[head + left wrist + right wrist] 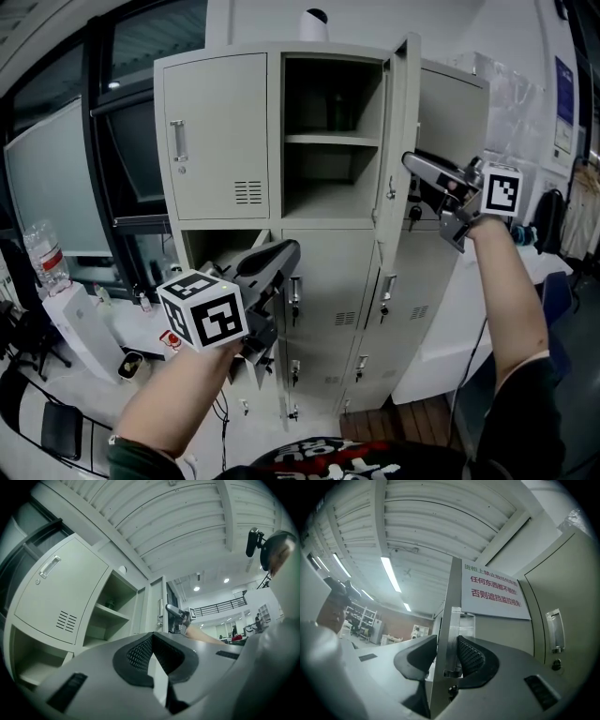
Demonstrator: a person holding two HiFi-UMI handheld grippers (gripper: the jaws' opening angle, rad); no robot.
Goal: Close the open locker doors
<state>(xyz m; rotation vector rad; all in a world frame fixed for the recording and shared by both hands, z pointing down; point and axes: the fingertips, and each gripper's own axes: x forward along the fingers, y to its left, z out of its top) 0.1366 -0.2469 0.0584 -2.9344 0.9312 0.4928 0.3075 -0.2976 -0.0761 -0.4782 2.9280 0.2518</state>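
Clear plastic water bottle (42, 255) sits way off left of the left jaws; red-lettered white sign (491, 592) shows just above the right jaws.

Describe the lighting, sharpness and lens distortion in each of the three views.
Head view: soft, even light, sharp, the locker edges bowed. Left gripper view: strong fisheye, dark corners, glaring ceiling lamps; the left tongs on the lower door look soft. Right gripper view: same fisheye, bright strip lamp; the upper door in the right tongs is sharp.

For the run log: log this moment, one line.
left gripper: grips lower door | right gripper: grips upper door | both open
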